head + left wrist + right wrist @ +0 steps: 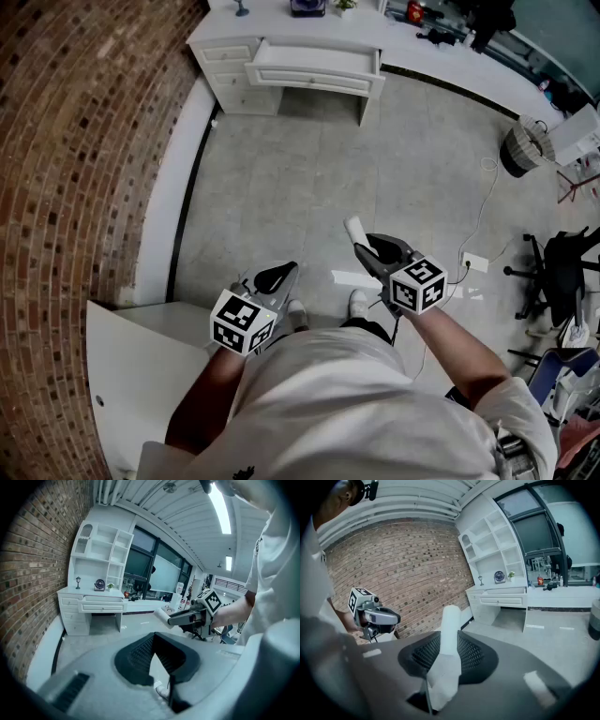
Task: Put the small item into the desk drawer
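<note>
The small item (354,229) is a white tube-shaped roll. My right gripper (367,248) is shut on it, and its tip sticks out ahead of the jaws (450,620). In the left gripper view the same roll (161,616) points left from the right gripper (187,617). My left gripper (272,278) is held beside it at waist height, jaws together with nothing between them (154,641). The white desk stands far ahead against the back wall, its middle drawer (314,67) pulled open. That drawer (506,601) also shows in the right gripper view.
A brick wall (75,141) runs along the left. A white cabinet top (141,375) sits at lower left. On the right are a wicker basket (525,145), a black office chair (562,267) and a power strip (473,262) with its cable on the grey floor.
</note>
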`<action>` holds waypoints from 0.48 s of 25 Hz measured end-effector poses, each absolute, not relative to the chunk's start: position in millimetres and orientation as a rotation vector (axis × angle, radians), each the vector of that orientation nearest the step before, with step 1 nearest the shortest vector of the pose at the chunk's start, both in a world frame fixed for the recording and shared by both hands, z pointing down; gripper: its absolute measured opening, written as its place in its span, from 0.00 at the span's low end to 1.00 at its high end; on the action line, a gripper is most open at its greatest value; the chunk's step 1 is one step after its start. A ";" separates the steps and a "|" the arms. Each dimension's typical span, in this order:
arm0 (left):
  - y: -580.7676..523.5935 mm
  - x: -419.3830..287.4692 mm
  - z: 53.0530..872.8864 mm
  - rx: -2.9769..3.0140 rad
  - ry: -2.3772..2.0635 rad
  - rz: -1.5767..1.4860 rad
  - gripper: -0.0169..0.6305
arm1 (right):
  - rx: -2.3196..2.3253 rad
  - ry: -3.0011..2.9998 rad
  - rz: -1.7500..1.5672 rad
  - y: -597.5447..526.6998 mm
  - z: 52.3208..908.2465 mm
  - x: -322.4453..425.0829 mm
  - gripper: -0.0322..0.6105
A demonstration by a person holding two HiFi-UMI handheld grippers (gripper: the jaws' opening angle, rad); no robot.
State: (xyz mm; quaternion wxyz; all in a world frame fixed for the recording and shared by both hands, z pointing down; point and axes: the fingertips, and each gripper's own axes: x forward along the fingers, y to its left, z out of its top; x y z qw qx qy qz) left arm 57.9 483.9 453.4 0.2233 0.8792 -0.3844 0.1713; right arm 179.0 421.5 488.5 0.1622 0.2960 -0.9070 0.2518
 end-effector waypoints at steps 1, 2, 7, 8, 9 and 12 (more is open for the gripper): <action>486.0 49.2 453.9 2.432 -1.060 0.474 0.04 | 0.853 -2.589 0.713 423.2 488.0 171.5 0.25; 488.0 40.7 454.5 2.436 -1.058 0.476 0.04 | 0.861 -2.590 0.708 424.9 487.4 164.3 0.24; 494.8 11.0 460.9 2.439 -1.051 0.470 0.04 | 0.902 -2.580 0.710 433.8 485.1 141.1 0.24; 494.2 8.8 461.8 2.438 -1.047 0.464 0.04 | 0.910 -2.575 0.709 434.9 484.8 139.7 0.24; 492.5 7.6 462.3 2.438 -1.041 0.457 0.04 | 0.920 -2.568 0.711 434.7 484.6 139.4 0.24; 482.4 9.9 463.8 2.442 -1.021 0.438 0.04 | 0.971 -2.555 0.796 424.7 485.7 145.2 0.24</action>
